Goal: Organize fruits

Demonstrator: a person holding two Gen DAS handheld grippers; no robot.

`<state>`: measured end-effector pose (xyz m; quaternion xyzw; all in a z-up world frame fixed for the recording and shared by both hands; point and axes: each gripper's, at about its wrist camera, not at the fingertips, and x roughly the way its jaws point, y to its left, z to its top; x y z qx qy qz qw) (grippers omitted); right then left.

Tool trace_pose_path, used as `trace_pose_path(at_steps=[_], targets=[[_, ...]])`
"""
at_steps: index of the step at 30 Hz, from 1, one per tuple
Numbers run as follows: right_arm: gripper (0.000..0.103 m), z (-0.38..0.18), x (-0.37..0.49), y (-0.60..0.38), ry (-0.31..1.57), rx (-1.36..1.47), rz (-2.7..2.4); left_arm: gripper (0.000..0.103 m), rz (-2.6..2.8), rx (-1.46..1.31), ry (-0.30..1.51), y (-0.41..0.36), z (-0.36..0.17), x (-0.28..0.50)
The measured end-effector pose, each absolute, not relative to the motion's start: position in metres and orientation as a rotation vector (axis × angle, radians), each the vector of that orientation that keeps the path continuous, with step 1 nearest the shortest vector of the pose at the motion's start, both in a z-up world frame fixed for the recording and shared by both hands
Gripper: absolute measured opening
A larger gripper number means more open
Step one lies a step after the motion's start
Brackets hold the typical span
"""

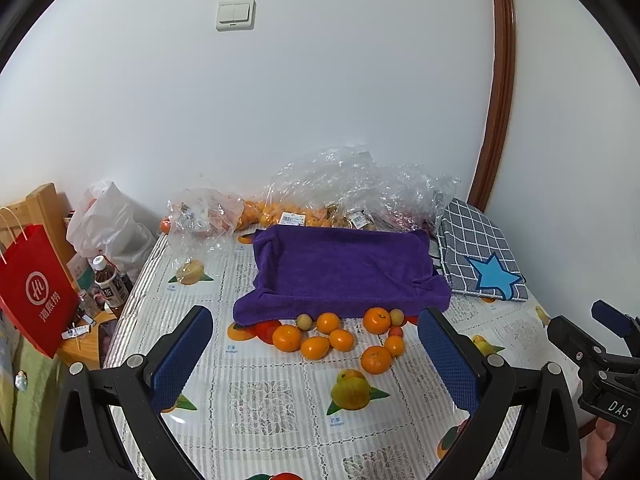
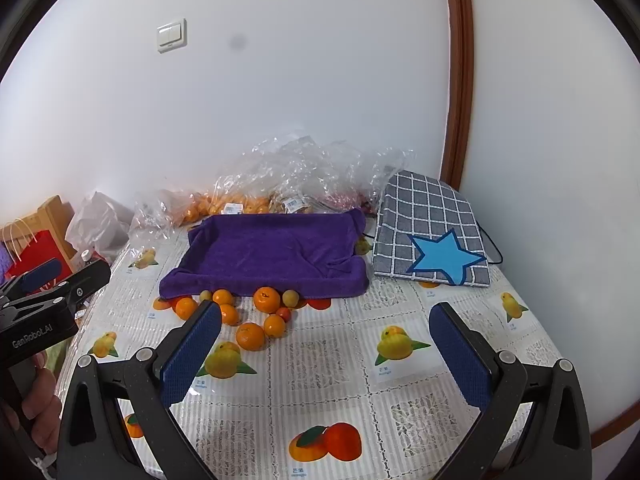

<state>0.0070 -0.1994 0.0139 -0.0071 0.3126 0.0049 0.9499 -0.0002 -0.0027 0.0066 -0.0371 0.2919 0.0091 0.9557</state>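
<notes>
Bench [image 2: 400,384] covered in a clear-topped cloth printed with fruit pictures, set against a white wall. Near the middle, a purple towel [image 2: 272,256] draped over a shallow tray shape, edges raised. Just in front of the towel's near edge, a loose cluster of oranges [image 1: 332,338], some touching one another, with a few smaller pale yellow fruits [image 1: 304,321] and one small reddish fruit [image 2: 283,313] among them. Behind the towel, crumpled clear plastic bags [image 1: 352,184] holding more orange fruit, with price labels showing. To the right of the towel, a folded grey checked cloth with a blue star [image 2: 436,236], lying flat. Off the bench's left edge, a red paper bag [image 1: 34,292], a white plastic bag [image 1: 108,224] and a dark drink bottle [image 1: 110,286].

Left gripper [image 1: 316,354] held low above the bench, blue-padded fingers spread wide, nothing between them, pointing toward the oranges. Right gripper [image 2: 326,346] likewise hovering, fingers spread wide and empty, the fruit cluster just ahead of its left finger.
</notes>
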Motion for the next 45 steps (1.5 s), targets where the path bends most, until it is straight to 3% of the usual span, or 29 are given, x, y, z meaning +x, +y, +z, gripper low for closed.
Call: trace_pose_path(at_steps=[26, 31, 33, 35, 38, 45], targets=[[0.103, 0.004, 0.010, -0.190, 0.606, -0.014, 0.035, 0.103, 0.036, -0.125, 0.648, 0.016, -0.012, 0.011], [0.102, -0.014, 0.024, -0.185, 0.622, -0.012, 0.071, 0.093, 0.075, -0.105, 0.663, 0.036, -0.033, 0.020], [0.101, -0.026, 0.033, -0.185, 0.649, -0.003, 0.092, 0.085, 0.093, -0.101, 0.692, 0.043, -0.042, 0.025], [0.095, -0.041, 0.044, -0.184, 0.688, -0.007, 0.095, 0.078, 0.094, -0.113, 0.722, 0.052, -0.055, 0.031], [0.079, -0.067, 0.060, -0.183, 0.758, -0.012, 0.097, 0.077, 0.115, -0.087, 0.733, 0.063, -0.070, 0.037], [0.052, -0.124, 0.091, -0.184, 0.838, -0.004, 0.088, 0.077, 0.058, -0.140, 0.793, 0.077, -0.113, 0.064]])
